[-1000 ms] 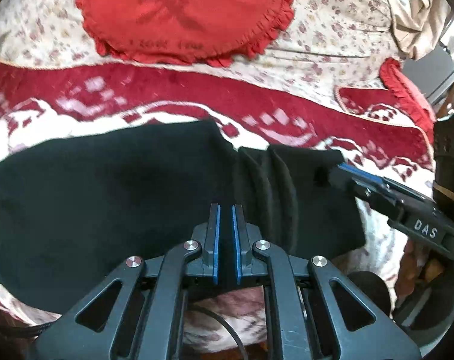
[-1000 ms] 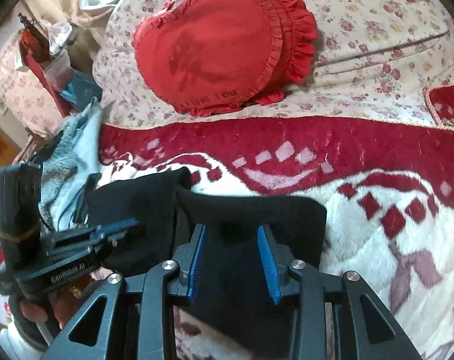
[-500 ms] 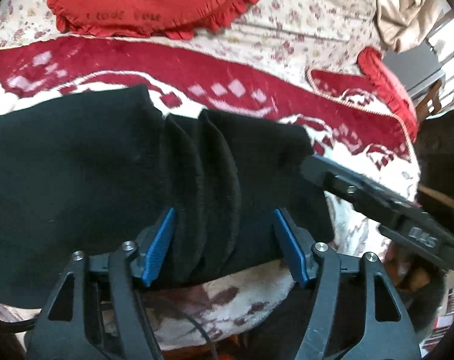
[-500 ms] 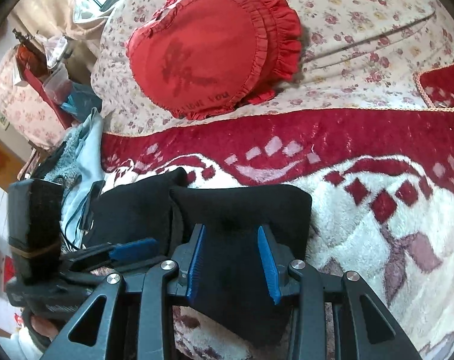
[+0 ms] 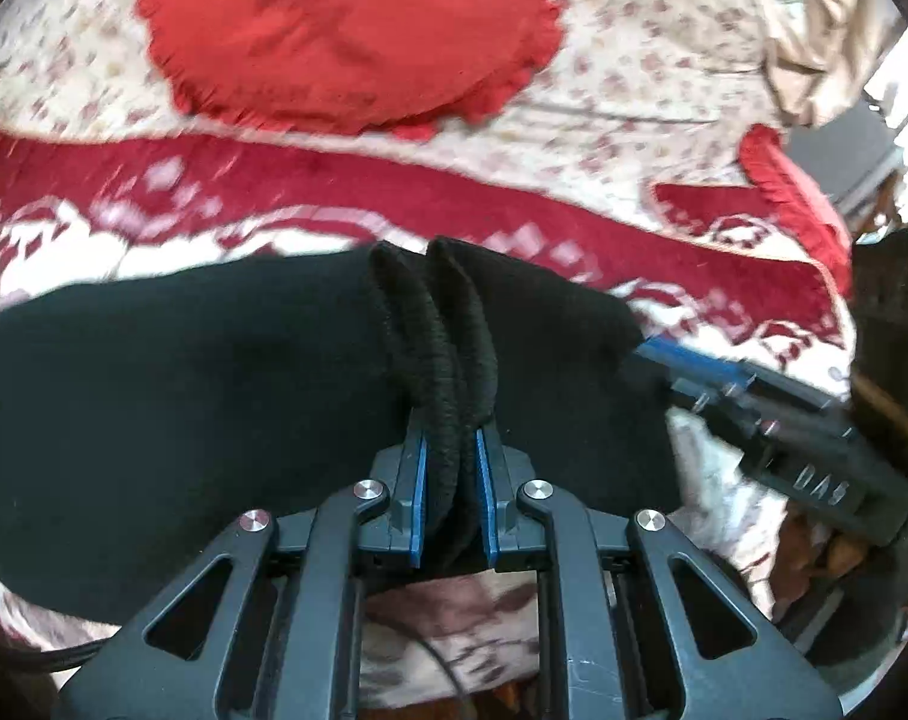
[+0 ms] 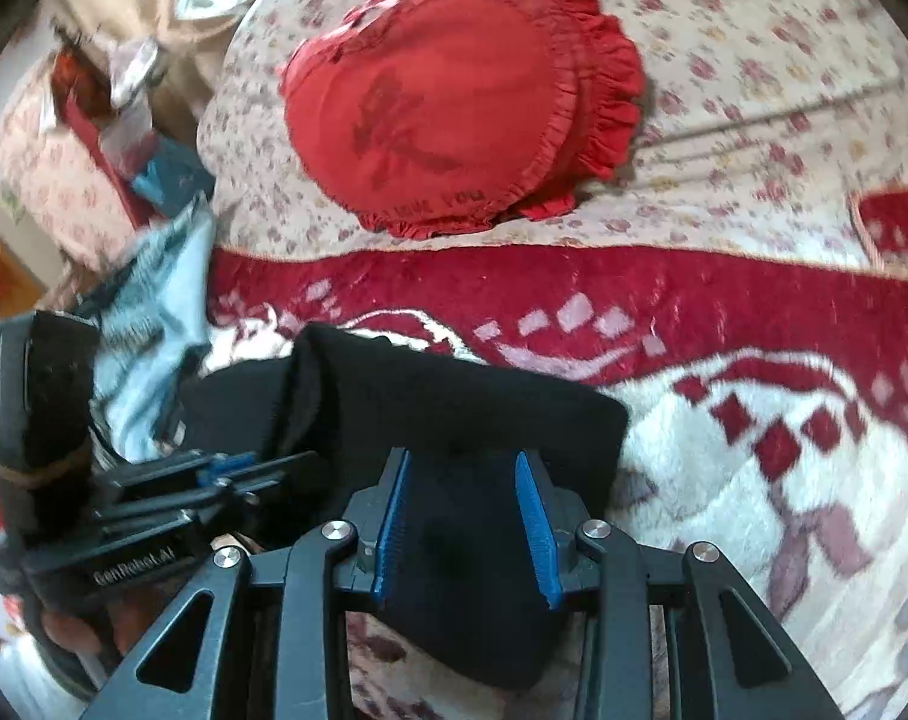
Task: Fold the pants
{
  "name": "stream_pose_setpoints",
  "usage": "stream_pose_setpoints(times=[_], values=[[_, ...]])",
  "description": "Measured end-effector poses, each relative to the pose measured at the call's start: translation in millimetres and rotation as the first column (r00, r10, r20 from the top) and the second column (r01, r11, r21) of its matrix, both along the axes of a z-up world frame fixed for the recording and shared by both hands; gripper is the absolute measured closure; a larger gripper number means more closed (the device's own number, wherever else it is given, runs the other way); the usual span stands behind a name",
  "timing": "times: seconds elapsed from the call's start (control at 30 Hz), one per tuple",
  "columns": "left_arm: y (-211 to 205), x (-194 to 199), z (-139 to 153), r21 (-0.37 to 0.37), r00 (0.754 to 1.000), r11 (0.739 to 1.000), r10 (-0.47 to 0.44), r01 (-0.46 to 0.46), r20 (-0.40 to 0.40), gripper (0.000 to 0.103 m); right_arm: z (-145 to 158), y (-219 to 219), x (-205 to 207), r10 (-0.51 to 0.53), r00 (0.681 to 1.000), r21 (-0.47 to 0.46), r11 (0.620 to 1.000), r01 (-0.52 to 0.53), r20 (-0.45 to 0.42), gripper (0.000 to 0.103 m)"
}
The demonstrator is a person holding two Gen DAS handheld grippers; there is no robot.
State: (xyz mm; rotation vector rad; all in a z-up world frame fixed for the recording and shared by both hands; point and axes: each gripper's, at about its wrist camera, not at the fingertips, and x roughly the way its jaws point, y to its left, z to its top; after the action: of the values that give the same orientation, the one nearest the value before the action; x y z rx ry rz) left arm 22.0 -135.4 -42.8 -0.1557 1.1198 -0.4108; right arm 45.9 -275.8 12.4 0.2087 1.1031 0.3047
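Lying across the middle of the left wrist frame, the black pants [image 5: 183, 396] are spread on a red and white blanket [image 5: 724, 240]. Two thick folds of the cloth are gathered at the centre and are pinched between the blue pads of the left gripper [image 5: 450, 450], whose fingers are pressed together on them. At the right of this frame the right gripper [image 5: 682, 360] is seen, with its tips touching the edge of the pants.

In the right wrist frame the right gripper [image 6: 463, 492] is spread apart, and the pants [image 6: 454, 408] lie between and under its fingers without being squeezed. The left gripper [image 6: 261, 468] is seen at the lower left, blurred. A round red cushion [image 6: 454, 102] is placed in the upper part of the frame, on a flowered sheet [image 6: 784, 60], well apart from the pants.
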Motion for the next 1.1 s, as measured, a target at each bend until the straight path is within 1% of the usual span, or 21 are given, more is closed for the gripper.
stream_pose_setpoints(times=[0.07, 0.1, 0.17, 0.2, 0.27, 0.33, 0.4, 0.47, 0.57, 0.63, 0.7, 0.83, 0.87, 0.9, 0.93, 1.0, 1.1], values=[[4, 0, -16, 0.008, 0.999, 1.0, 0.024, -0.024, -0.039, 0.09, -12, 2, 11, 0.004, 0.999, -0.003, 1.0, -0.004, -0.033, 0.068], [3, -1, -19, 0.006, 0.999, 1.0, 0.03, -0.029, -0.045, 0.09, -18, 2, 15, 0.005, 0.999, 0.004, 1.0, -0.005, -0.054, 0.068], [-1, -4, -18, 0.023, 0.999, 0.999, 0.032, -0.031, -0.022, 0.09, -31, 5, 23, 0.014, 0.996, -0.005, 1.0, -0.015, -0.083, 0.068], [-3, -5, -16, 0.037, 1.0, 0.999, 0.028, -0.027, -0.015, 0.089, -33, 8, 25, 0.022, 0.997, -0.015, 1.0, -0.024, -0.078, 0.068], [-5, -6, -15, 0.047, 1.0, 0.999, 0.022, -0.021, -0.014, 0.088, -31, 10, 27, 0.027, 0.997, -0.026, 0.999, -0.029, -0.074, 0.068], [-1, -7, -11, 0.037, 0.999, 0.999, 0.028, -0.027, -0.024, 0.086, -24, 8, 22, 0.024, 0.998, -0.028, 0.999, -0.026, -0.065, 0.068], [8, -9, -4, 0.025, 0.999, 0.999, 0.04, -0.04, -0.016, 0.086, -14, 6, 12, 0.022, 0.999, -0.035, 0.999, -0.024, -0.049, 0.068], [9, -11, 4, 0.035, 0.999, 0.998, 0.049, -0.049, 0.001, 0.086, -7, 4, 2, 0.03, 0.999, -0.05, 0.998, -0.032, -0.046, 0.068], [5, -12, 15, 0.038, 0.998, 0.998, 0.046, -0.047, 0.034, 0.086, -3, 6, -13, 0.042, 0.998, -0.096, 0.994, -0.047, -0.05, 0.068], [3, -10, 18, 0.031, 0.998, 0.998, 0.049, -0.051, 0.04, 0.085, -4, 7, -23, 0.055, 0.997, -0.128, 0.99, -0.063, -0.061, 0.068], [0, -7, 16, 0.038, 0.998, 0.998, 0.055, -0.056, 0.04, 0.085, -5, 9, -30, 0.063, 0.996, -0.153, 0.985, -0.073, -0.065, 0.068], [-6, -1, -1, 0.076, 0.998, 0.995, 0.057, -0.058, 0.017, 0.085, -10, 12, -38, 0.082, 0.994, -0.208, 0.973, -0.096, -0.077, 0.068], [-7, 0, -6, 0.084, 0.998, 0.995, 0.059, -0.06, 0.01, 0.078, -13, 13, -40, 0.087, 0.993, -0.227, 0.968, -0.104, -0.083, 0.068], [-6, 1, -11, 0.087, 0.998, 0.994, 0.066, -0.066, 0.001, 0.068, -17, 14, -42, 0.093, 0.992, -0.248, 0.962, -0.113, -0.091, 0.068], [-6, 2, -14, 0.081, 0.997, 0.994, 0.07, -0.07, -0.007, 0.064, -23, 15, -44, 0.1, 0.99, -0.267, 0.956, -0.123, -0.098, 0.067], [-6, 2, -19, 0.075, 0.997, 0.994, 0.076, -0.075, -0.012, 0.064, -32, 14, -45, 0.103, 0.988, -0.266, 0.955, -0.129, -0.112, 0.064], [-7, 0, -16, 0.092, 0.998, 0.994, 0.065, -0.065, 0.0, 0.064, -32, 2, -43, 0.072, 0.989, -0.205, 0.974, -0.098, -0.129, 0.064]])
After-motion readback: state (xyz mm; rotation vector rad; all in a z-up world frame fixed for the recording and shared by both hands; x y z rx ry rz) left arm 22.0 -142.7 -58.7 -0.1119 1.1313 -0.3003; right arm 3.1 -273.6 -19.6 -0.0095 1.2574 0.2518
